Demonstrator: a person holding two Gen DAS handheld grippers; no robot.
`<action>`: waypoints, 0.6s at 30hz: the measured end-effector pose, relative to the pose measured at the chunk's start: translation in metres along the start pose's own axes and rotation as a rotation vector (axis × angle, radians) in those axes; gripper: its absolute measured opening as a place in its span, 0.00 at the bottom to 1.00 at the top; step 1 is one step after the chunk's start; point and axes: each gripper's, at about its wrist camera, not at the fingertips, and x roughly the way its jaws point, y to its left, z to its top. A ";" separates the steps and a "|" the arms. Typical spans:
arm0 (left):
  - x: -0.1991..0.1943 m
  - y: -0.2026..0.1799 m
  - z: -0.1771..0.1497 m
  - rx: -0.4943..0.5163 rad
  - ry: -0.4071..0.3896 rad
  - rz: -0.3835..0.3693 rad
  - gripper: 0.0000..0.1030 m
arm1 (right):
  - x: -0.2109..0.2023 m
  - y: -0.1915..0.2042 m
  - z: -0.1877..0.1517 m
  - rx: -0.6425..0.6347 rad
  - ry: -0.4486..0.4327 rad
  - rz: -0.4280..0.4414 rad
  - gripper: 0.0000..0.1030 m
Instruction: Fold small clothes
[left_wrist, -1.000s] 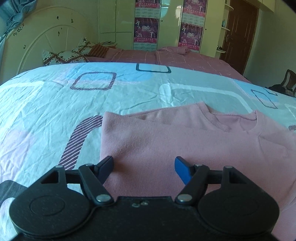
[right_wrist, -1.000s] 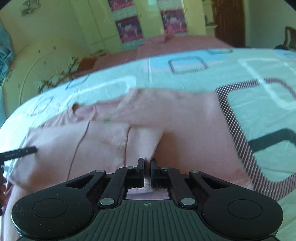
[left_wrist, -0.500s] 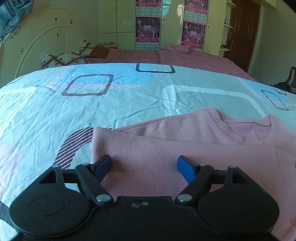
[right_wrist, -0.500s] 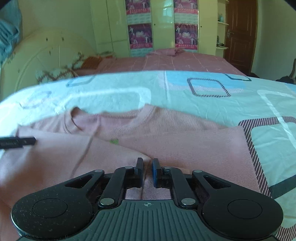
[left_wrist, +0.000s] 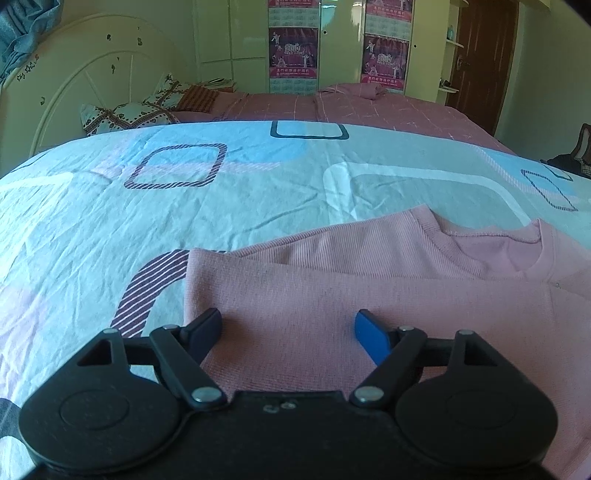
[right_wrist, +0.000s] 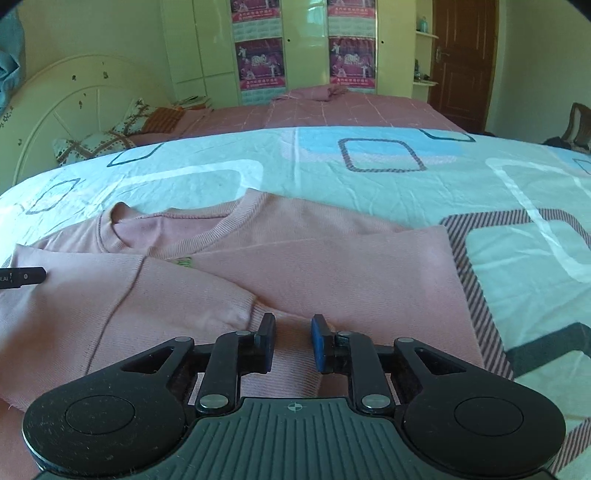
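Observation:
A small pink knit sweater (left_wrist: 369, 302) lies flat on the patterned bedsheet (left_wrist: 184, 206), collar toward the far side. It also shows in the right wrist view (right_wrist: 332, 266), with both sleeves folded in across the body. My left gripper (left_wrist: 290, 328) is open wide and empty, just above the sweater's left edge. My right gripper (right_wrist: 293, 341) is open with a narrow gap and empty, over the folded sleeve's cuff (right_wrist: 280, 325). The tip of the left gripper (right_wrist: 22, 277) shows at the left edge of the right wrist view.
The sheet spreads wide around the sweater. Beyond it lies a pink-covered bed (right_wrist: 332, 110) with pillows (left_wrist: 125, 114) by a white headboard (left_wrist: 92, 85). Wardrobes (right_wrist: 295, 48) and a brown door (right_wrist: 461, 62) stand at the back. A chair (right_wrist: 576, 125) is at far right.
My right gripper was shut on the sleeve cuff, laid it across the sweater's body, and has opened and let go. My left gripper stayed open and shifted slightly over the left edge.

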 end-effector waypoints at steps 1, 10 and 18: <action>-0.001 -0.001 0.000 0.001 0.003 0.003 0.76 | -0.002 0.000 0.001 -0.006 0.004 -0.006 0.19; -0.026 -0.009 -0.010 0.027 -0.011 0.008 0.75 | -0.033 -0.008 0.001 0.071 -0.001 0.076 0.53; -0.045 -0.019 -0.025 0.034 -0.006 -0.022 0.75 | -0.033 0.001 -0.021 0.094 0.082 0.094 0.52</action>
